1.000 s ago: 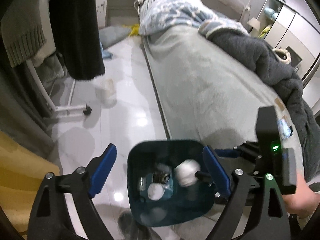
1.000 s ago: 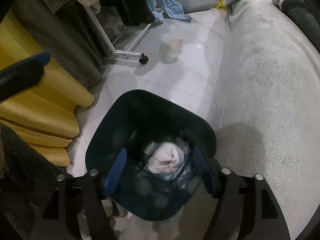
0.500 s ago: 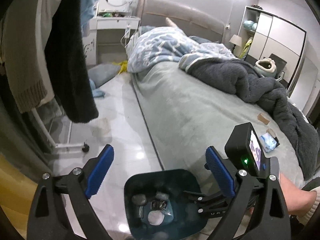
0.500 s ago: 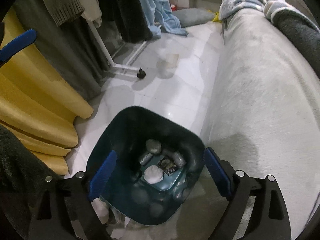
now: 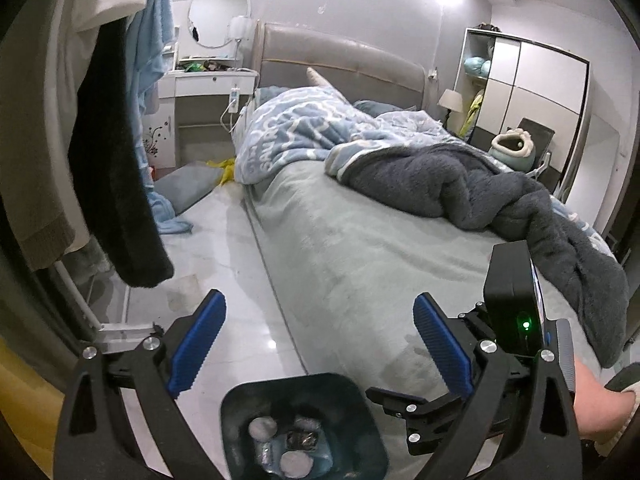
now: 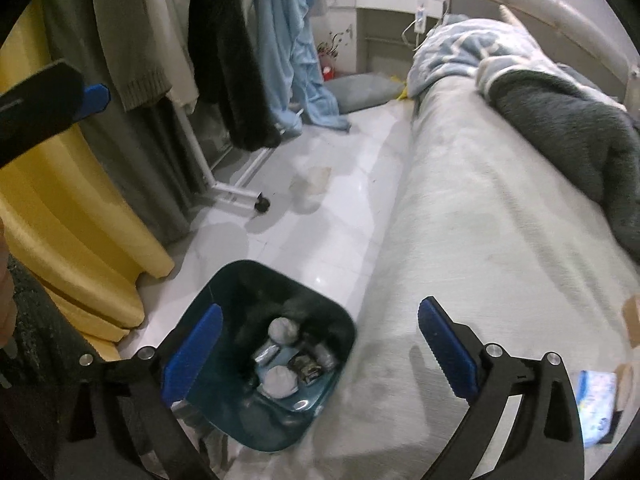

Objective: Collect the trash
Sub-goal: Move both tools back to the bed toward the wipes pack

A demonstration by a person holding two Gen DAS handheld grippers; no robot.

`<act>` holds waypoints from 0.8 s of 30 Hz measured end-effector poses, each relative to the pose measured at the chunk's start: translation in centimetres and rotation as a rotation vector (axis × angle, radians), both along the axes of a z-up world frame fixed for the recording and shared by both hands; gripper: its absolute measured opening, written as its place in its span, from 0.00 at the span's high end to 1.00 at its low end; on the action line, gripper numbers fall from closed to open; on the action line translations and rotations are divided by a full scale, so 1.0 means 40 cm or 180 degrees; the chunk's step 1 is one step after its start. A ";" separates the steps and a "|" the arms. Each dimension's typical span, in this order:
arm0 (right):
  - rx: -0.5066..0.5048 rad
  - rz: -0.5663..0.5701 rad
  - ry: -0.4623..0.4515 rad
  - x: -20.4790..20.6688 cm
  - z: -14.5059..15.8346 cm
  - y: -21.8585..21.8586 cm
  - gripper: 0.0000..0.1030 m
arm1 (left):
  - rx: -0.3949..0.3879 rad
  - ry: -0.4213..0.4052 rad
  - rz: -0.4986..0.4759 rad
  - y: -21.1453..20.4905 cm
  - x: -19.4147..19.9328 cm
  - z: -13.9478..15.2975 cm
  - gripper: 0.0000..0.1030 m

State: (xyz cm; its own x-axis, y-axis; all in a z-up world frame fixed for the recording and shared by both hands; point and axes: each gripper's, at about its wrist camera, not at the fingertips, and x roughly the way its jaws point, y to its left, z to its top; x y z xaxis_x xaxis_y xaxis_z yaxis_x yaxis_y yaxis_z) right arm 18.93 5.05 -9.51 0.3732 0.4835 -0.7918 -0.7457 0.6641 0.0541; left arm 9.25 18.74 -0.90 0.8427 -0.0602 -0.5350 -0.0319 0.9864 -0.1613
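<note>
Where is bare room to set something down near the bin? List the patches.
Free: the grey-green bedsheet between the mattress edge and the dark grey fleece blanket; the white tile floor between the bed and the wheeled clothes rack. Crowded: the dark teal plastic bin, holding crumpled wads.

Glossy plastic bin point(image 6: 336, 320), shiny tiled floor point(image 5: 224, 248), matt fleecy bedcover point(image 5: 360, 248), crumpled paper wads point(image 6: 282, 330)

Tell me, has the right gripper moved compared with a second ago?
Yes. The right gripper has lifted away from the bin, which looks smaller and lower-left now; its jaws are opening, with nothing between them.
</note>
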 end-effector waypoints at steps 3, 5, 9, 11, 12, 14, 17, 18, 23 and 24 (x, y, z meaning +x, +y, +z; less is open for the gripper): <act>0.0038 -0.0097 -0.0071 0.010 0.015 -0.042 0.04 | -0.0012 -0.0030 -0.0048 -0.028 0.010 0.006 0.06; 0.0058 -0.0184 -0.0130 0.018 0.024 -0.077 0.04 | -0.0034 -0.0046 -0.0081 -0.049 0.019 0.011 0.06; 0.0111 -0.0367 -0.0211 0.035 0.048 -0.141 0.04 | -0.0050 -0.0079 -0.0136 -0.086 0.033 0.016 0.06; 0.0146 -0.0488 -0.0237 0.042 0.056 -0.180 0.04 | -0.0060 -0.0084 -0.0166 -0.108 0.041 0.017 0.06; 0.0157 -0.0543 -0.0251 0.045 0.059 -0.196 0.04 | -0.0067 -0.0083 -0.0186 -0.120 0.045 0.017 0.06; 0.0157 -0.0653 -0.0292 0.049 0.063 -0.230 0.04 | -0.0073 -0.0077 -0.0216 -0.141 0.054 0.017 0.06; 0.0177 -0.0768 -0.0317 0.047 0.068 -0.266 0.04 | -0.0074 -0.0067 -0.0274 -0.178 0.067 0.017 0.06; 0.0188 -0.0800 -0.0325 0.045 0.071 -0.277 0.04 | -0.0068 -0.0063 -0.0289 -0.188 0.070 0.016 0.06; 0.0199 -0.0976 -0.0362 0.046 0.077 -0.337 0.04 | -0.0059 -0.0043 -0.0359 -0.235 0.087 0.010 0.06; 0.0207 -0.1029 -0.0358 0.049 0.077 -0.354 0.04 | -0.0063 -0.0039 -0.0370 -0.244 0.091 0.008 0.06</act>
State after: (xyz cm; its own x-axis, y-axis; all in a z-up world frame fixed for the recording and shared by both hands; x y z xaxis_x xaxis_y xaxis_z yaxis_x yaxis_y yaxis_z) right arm 20.89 -9.11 -6.44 0.5984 0.3743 -0.7084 -0.5011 0.8647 0.0336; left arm 12.87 8.98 -0.57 0.8359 -0.1684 -0.5224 0.0847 0.9800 -0.1803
